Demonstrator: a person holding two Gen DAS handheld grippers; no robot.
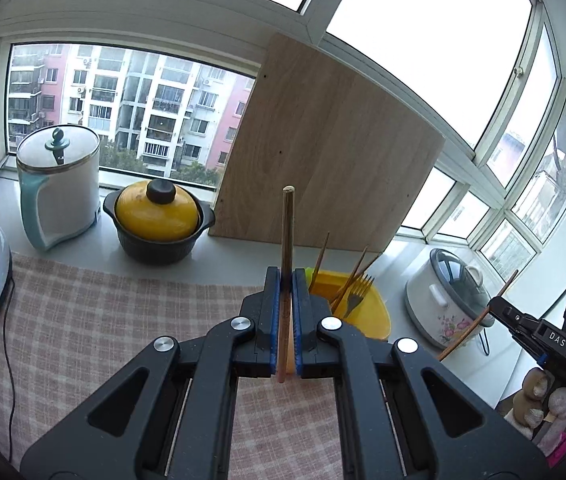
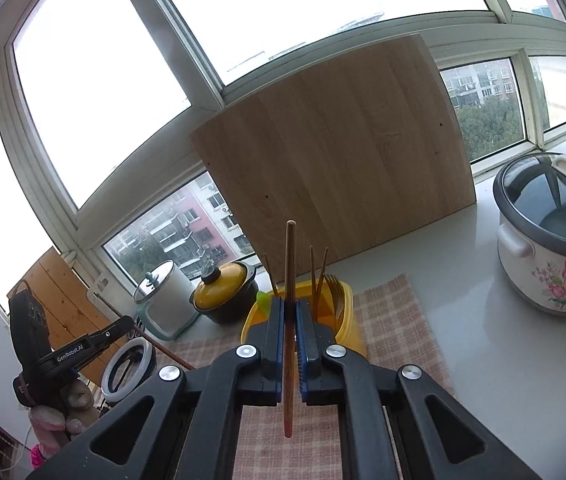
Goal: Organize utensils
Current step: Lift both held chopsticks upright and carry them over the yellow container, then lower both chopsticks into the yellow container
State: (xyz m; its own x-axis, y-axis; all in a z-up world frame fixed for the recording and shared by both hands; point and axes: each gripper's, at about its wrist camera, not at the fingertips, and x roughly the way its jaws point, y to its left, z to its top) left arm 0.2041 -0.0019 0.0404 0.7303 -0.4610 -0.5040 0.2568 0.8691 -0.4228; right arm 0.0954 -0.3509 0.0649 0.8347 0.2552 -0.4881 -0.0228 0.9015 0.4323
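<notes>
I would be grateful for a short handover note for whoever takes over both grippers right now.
Left gripper: shut on a wooden chopstick, which stands upright between the pads.
Right gripper: shut on a second chopstick, also upright.
Yellow container: on the checked cloth just ahead of both grippers, already holding a few chopsticks and a fork.
Done: some utensils are in the container.
Left: likely drop both held chopsticks into the container; no other loose utensils are visible on the cloth.
</notes>
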